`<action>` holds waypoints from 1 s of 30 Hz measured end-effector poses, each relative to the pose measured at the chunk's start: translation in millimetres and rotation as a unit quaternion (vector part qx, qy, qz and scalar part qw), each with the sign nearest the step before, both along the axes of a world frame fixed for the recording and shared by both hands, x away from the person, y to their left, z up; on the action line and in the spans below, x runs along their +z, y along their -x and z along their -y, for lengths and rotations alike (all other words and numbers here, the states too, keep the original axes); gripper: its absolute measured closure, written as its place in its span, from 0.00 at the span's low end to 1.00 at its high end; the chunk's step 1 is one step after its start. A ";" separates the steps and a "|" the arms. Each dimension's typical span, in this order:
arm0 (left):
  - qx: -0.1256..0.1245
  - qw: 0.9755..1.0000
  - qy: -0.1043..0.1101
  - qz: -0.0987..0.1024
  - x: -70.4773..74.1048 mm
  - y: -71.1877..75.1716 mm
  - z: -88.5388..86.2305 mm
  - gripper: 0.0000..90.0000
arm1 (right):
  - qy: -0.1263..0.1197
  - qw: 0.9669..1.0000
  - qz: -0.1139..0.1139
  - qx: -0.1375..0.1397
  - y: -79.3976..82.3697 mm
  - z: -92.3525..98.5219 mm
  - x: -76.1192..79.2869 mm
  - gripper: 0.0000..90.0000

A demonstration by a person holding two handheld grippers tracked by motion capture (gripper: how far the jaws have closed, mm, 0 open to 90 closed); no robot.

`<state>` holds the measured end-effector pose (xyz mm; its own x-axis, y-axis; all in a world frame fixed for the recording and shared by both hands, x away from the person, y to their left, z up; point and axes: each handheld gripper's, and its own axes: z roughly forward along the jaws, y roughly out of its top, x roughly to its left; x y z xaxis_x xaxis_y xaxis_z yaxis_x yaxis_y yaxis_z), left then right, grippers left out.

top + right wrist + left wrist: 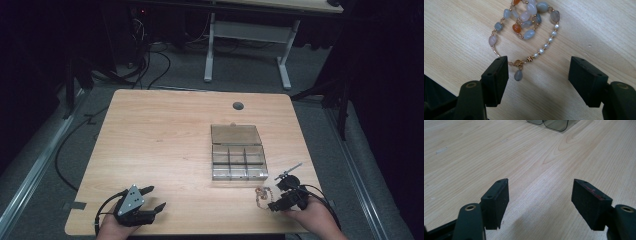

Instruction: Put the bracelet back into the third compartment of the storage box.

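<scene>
Two grippers were on the table [165, 130], both with jaws spread and nothing clamped. Right gripper [537, 75] sat over the bead bracelet [525, 22], jaws wide apart; the strand's clasp end with its small drop bead lay just ahead of the jaws and a little toward the left pad, most of the loop farther out in front. No pad pressed on any bead, so the bracelet lay loose on the wood. In the high view the bracelet [261, 195] was just beside the right gripper [280, 192], with the open compartment box [239, 155] beyond it. Judged step: getting hold of the bracelet, probably for the box. To do it well, centre the jaws over the thin pearl section near the clasp, come down until the pads nearly touch the wood, then close slowly so the beads did not roll out sideways. Left gripper [540, 202] rested over bare table, jaws open, box corner [554, 125] far ahead; best kept parked.
</scene>
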<state>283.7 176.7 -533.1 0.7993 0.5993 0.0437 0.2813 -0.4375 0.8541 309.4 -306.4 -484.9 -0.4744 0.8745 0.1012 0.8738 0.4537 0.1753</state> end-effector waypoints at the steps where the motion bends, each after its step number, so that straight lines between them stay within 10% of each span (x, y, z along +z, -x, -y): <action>1: 0.000 1.000 0.000 0.000 0.0 0.0 0.0 0.34 | 0.000 1.000 -0.004 0.005 -1.6 -1.1 -0.1 0.35; 18: -0.001 1.000 0.000 0.001 0.0 0.1 0.0 0.34 | 0.017 0.999 -0.025 0.024 -23.4 -30.5 -0.5 0.18; 30: -0.003 1.000 0.001 0.001 0.0 0.2 -0.1 0.34 | 0.049 0.998 -0.012 0.036 -36.1 -43.8 -9.2 0.28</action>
